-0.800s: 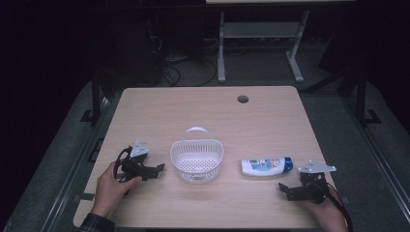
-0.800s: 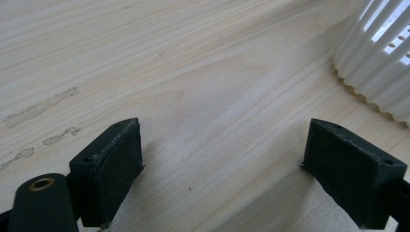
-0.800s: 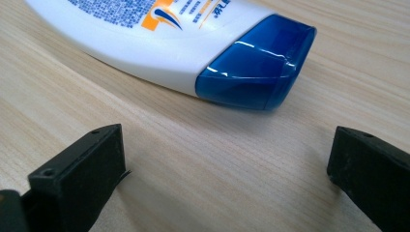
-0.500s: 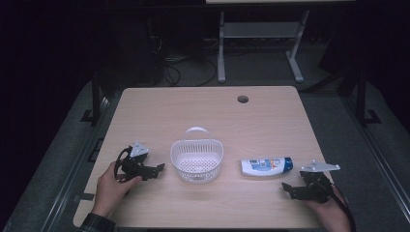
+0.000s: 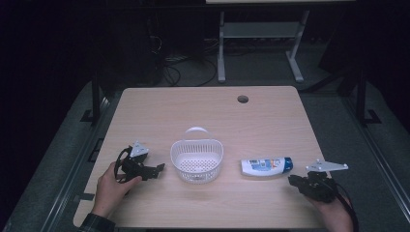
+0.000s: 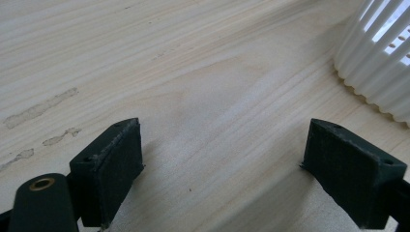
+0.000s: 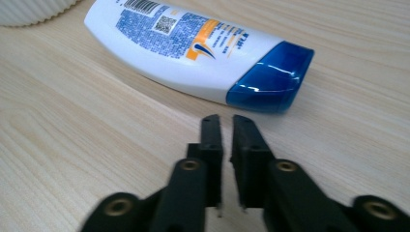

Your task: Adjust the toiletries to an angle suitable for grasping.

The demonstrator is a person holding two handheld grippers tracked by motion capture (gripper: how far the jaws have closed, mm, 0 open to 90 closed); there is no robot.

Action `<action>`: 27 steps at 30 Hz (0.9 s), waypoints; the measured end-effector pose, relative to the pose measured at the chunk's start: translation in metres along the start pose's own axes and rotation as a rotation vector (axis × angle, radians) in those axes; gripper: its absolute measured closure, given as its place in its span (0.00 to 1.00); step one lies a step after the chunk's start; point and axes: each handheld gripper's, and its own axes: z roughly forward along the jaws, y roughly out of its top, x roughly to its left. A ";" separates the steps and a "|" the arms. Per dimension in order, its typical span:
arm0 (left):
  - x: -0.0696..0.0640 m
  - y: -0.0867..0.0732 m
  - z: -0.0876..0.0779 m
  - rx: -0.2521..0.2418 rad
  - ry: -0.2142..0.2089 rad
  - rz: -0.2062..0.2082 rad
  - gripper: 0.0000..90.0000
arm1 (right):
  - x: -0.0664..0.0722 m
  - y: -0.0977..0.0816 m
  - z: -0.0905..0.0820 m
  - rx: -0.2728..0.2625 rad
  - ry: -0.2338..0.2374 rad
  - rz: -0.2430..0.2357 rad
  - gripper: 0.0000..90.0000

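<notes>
A white bottle with a blue cap lies on its side on the wooden table, right of a white slatted basket with nothing in it. My right gripper rests near the front right, just short of the bottle's cap end. In the right gripper view its jaws are shut with nothing between them, pointing at the bottle a little way off. My left gripper lies left of the basket. Its jaws stand open over bare wood, with the basket wall ahead to the right.
A round cable hole sits near the table's far right. Beyond the far edge stand a desk frame and cables on a dark floor. A corner of the basket shows in the right gripper view.
</notes>
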 end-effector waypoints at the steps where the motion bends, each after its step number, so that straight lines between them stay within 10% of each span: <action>1: 0.000 0.000 0.000 0.000 0.000 0.000 0.14 | 0.000 0.000 0.000 0.000 0.000 0.000 0.97; 27: 0.000 0.000 0.000 0.000 0.000 -0.001 0.14 | -0.010 0.018 0.024 0.010 0.006 0.014 1.00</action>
